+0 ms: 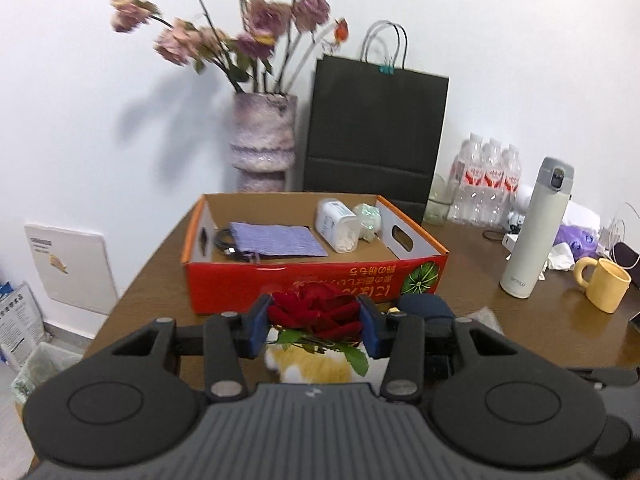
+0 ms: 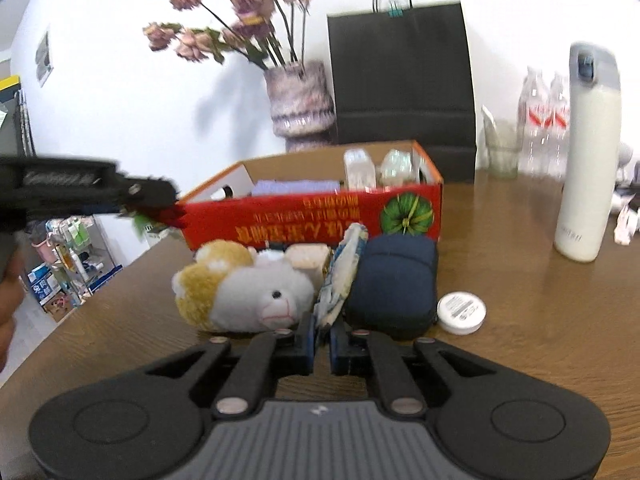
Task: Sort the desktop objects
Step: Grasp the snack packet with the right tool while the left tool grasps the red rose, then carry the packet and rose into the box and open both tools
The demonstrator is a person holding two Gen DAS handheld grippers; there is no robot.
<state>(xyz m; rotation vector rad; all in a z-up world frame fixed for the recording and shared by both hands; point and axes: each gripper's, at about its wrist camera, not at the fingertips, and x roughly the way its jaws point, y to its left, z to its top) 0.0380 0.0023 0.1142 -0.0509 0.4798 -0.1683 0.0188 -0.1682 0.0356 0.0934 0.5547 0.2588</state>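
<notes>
My left gripper (image 1: 314,322) is shut on a red rose (image 1: 314,308) and holds it above the table, just in front of the red cardboard box (image 1: 316,278). The box holds a purple pouch (image 1: 276,240), a white container (image 1: 336,226) and a black cable. My right gripper (image 2: 324,338) is shut on a blue-and-white patterned packet (image 2: 342,276), which stands between a plush toy (image 2: 244,288) and a navy pouch (image 2: 394,284). In the right wrist view the left gripper (image 2: 160,204) with the rose shows at the left, near the box (image 2: 320,216).
A white round tin (image 2: 462,313) lies right of the navy pouch. A white thermos (image 1: 536,226), a yellow mug (image 1: 604,284), water bottles (image 1: 490,176), a black paper bag (image 1: 376,132) and a vase of flowers (image 1: 264,136) stand behind and to the right.
</notes>
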